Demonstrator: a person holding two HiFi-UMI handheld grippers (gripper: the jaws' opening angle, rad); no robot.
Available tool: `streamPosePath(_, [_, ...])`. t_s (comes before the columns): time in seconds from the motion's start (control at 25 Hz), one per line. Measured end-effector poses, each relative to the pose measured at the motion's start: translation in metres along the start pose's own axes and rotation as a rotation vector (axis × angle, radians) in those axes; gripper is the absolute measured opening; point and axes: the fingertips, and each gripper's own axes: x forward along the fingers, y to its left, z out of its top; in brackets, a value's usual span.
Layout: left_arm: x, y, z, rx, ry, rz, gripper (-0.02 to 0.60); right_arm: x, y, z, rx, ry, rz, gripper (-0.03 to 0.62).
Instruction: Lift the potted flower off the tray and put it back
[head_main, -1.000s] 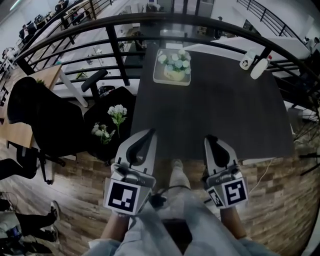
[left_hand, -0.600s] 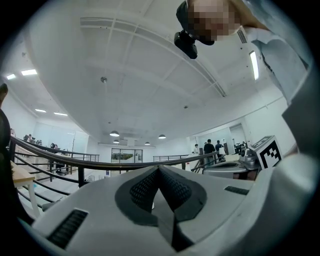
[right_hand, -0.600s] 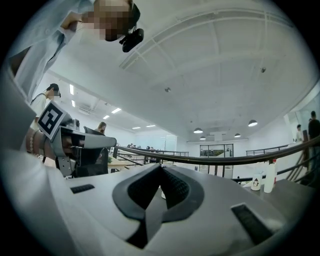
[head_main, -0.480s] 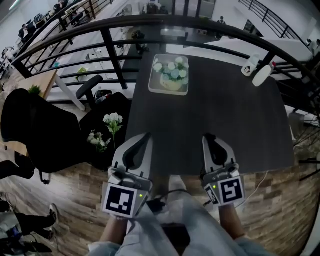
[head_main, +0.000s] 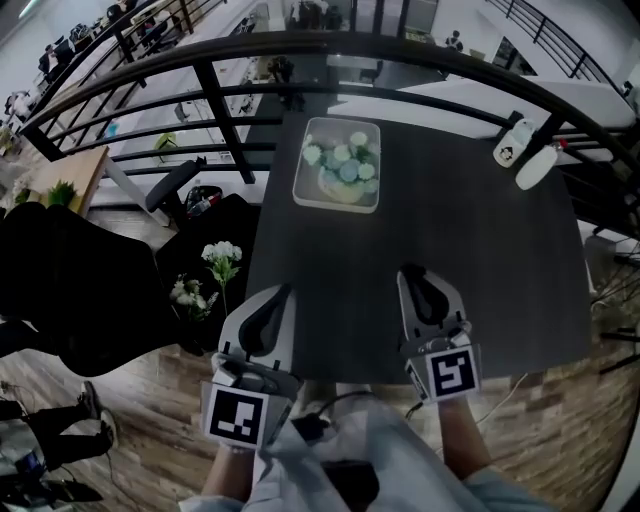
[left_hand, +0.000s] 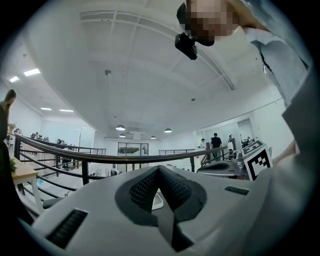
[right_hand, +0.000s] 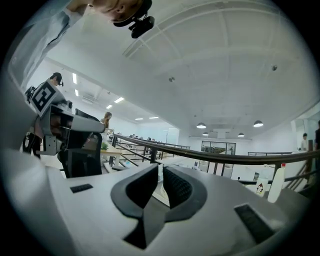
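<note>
The head view shows the most. The potted flower (head_main: 342, 165) sits inside the white tray (head_main: 297, 186), at the far end of the dark table (head_main: 460, 260), at about 12 o'clock from the person. Two white bottles (head_main: 524, 153) stand at the table's far corner, at about 1 o'clock. Both tools are low in this view, near the table's near edge and well apart from the tray. The left gripper (head_main: 274, 296) is at 7 o'clock and the right gripper (head_main: 421, 276) is at 5 o'clock. Some loose white flowers (head_main: 222, 254) lie on a black chair (head_main: 80, 290) at 9 o'clock.

The head view does not show the jaws from the inside. The left gripper view does: its tips are pressed together and hold nothing. Only a small white bit of the tray peeks through the gap lower down. This view also shows the other tool's marker cube at 3 o'clock.

The right gripper view shows its jaws nearly together, with just a thin crack and nothing in it. It shows one bottle at 3 o'clock, and the black railing (head_main: 300, 42) crossing behind.
</note>
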Motion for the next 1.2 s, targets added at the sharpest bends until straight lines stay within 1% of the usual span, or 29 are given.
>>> streamPosePath(0.04, [0.004, 0.003, -0.003, -0.001, 0.006, 0.004, -0.002, 0.007, -0.003, -0.003, -0.008, 0.006, 0.007, 0.047])
streamPosePath(0.2, [0.021, 0.011, -0.012, -0.009, 0.025, 0.015, -0.002, 0.034, -0.015, -0.018, -0.024, 0.032, 0.032, 0.051])
streamPosePath(0.24, [0.026, 0.012, -0.014, -0.013, 0.029, 0.016, -0.002, 0.041, -0.018, -0.022, -0.027, 0.040, 0.041, 0.089])
streamPosePath(0.44, [0.049, 0.014, -0.023, -0.023, 0.053, 0.016, -0.002, 0.070, -0.031, -0.043, -0.040, 0.080, 0.086, 0.092])
streamPosePath(0.56, [0.063, 0.017, -0.030, -0.018, 0.062, 0.011, -0.002, 0.087, -0.038, -0.057, -0.038, 0.103, 0.100, 0.125])
streamPosePath(0.68, [0.077, 0.021, -0.036, -0.009, 0.073, 0.010, -0.002, 0.105, -0.044, -0.071, -0.031, 0.122, 0.106, 0.139])
streamPosePath(0.8, [0.092, 0.026, -0.038, 0.000, 0.079, 0.018, -0.002, 0.123, -0.054, -0.081, -0.027, 0.139, 0.106, 0.184])
streamPosePath(0.92, [0.106, 0.029, -0.038, 0.004, 0.073, 0.026, -0.002, 0.138, -0.061, -0.091, -0.026, 0.148, 0.111, 0.203])
streamPosePath(1.2, [0.131, 0.044, -0.044, 0.016, 0.091, 0.055, -0.002, 0.174, -0.070, -0.112, -0.003, 0.170, 0.138, 0.242])
